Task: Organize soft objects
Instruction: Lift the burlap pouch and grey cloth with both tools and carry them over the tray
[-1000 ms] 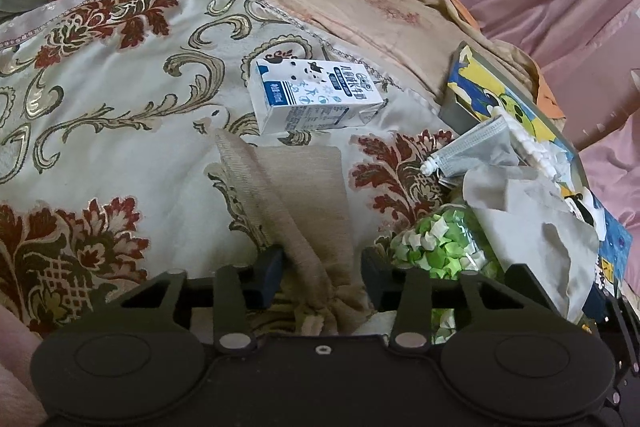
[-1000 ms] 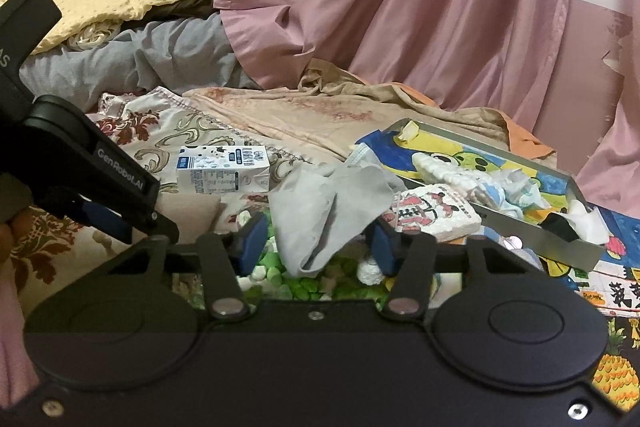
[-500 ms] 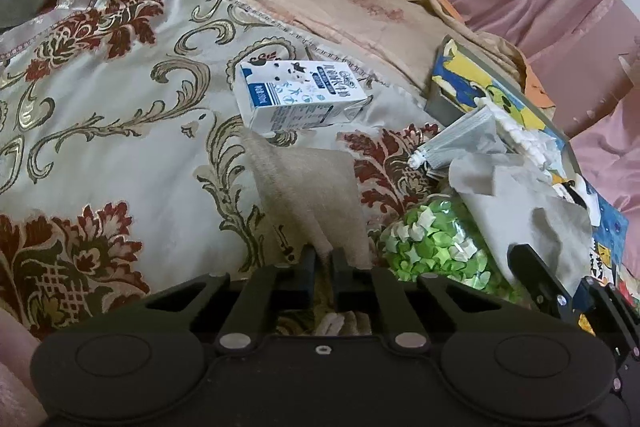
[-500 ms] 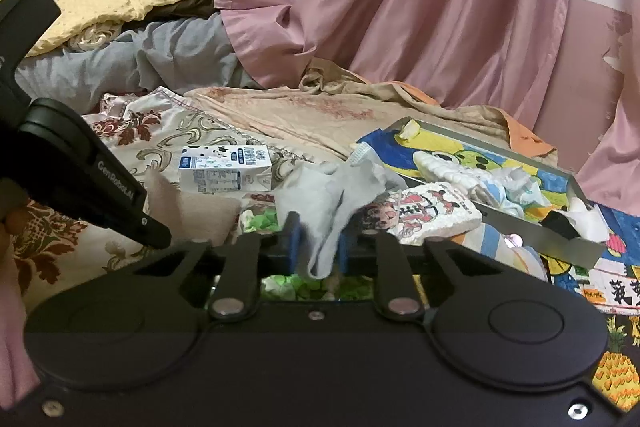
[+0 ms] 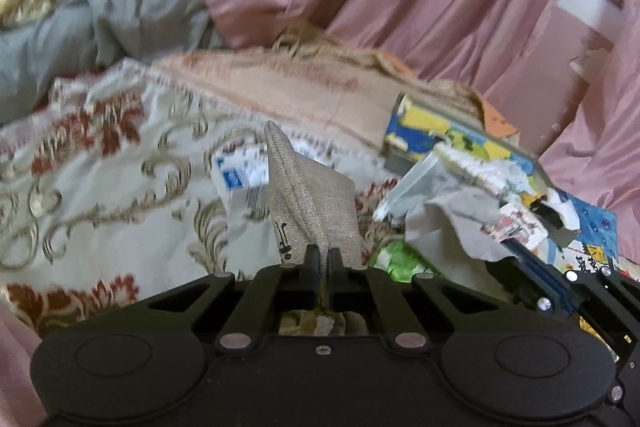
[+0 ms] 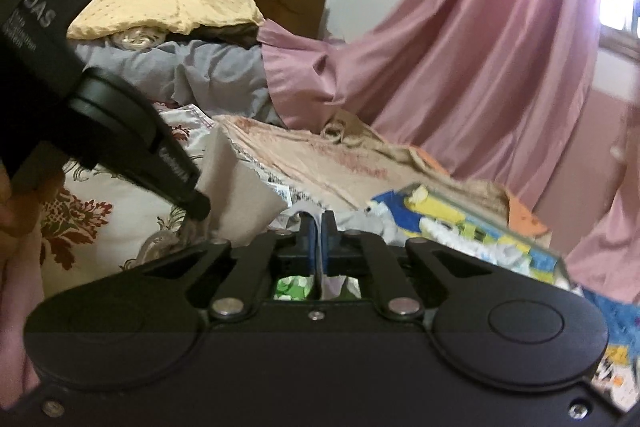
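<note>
Floral-patterned bed point(image 5: 100, 163): left hand-held gripper point(image 5: 323, 259) has clamped and raised the beige woven cloth point(image 5: 310, 203); right hand-held gripper point(image 6: 319, 227), now closed, pinches the grey cloth point(image 6: 320, 269); both ready for sorting.

A bed's floral bedspread point(image 5: 100, 195) carries a milk carton point(image 5: 240, 175) and colourful tray point(image 5: 452, 135).

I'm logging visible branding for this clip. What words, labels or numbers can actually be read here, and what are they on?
"DAS": white letters on the black body of the left gripper, cut off at the edge; smaller lines beneath are too blurred to read.
Finger of the same gripper: white lettering, too blurred.
Beige cloth: a black mark, not legible.
Milk carton: blue print, blurred.
Colourful tray: cartoon print, no readable words.
</note>
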Demonstrator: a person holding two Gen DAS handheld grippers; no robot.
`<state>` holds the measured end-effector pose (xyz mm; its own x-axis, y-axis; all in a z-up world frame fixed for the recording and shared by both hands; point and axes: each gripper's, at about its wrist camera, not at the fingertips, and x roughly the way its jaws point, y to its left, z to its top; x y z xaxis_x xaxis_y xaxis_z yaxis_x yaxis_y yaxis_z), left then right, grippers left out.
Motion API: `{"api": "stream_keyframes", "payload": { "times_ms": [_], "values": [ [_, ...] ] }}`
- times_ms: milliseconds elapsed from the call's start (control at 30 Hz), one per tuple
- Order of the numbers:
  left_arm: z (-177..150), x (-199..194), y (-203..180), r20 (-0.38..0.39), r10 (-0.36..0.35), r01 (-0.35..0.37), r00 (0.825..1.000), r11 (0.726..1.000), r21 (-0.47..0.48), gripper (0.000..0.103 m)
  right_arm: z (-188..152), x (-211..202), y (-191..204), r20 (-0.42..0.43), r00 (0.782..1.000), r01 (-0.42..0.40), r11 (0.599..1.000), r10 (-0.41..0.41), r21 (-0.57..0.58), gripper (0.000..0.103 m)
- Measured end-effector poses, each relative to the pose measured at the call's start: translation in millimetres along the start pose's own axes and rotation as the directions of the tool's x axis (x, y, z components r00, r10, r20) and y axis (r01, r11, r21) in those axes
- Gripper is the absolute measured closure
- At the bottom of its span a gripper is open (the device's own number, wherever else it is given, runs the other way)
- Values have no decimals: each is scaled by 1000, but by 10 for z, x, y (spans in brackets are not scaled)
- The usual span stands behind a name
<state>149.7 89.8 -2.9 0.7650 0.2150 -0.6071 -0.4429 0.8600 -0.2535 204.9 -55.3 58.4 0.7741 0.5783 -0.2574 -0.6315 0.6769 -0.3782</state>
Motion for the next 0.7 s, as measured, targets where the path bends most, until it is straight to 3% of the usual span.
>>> {"api": "stream_keyframes", "payload": {
  "times_ms": [267,467,700],
  "values": [
    [-9,-63,-43,26,-4,4,1000,1000,14,100,3,33,31,-31,999,19,1000,-19,-6,103],
    [-21,-74,-17,35,-4,4,999,1000,7,100,-12,12,128,-5,997,72,991,-73,-112,103],
    [-24,-84,-19,44,-6,5,999,1000,8,100,-32,28,267,102,974,223,929,-202,-294,103]
  ]
}}
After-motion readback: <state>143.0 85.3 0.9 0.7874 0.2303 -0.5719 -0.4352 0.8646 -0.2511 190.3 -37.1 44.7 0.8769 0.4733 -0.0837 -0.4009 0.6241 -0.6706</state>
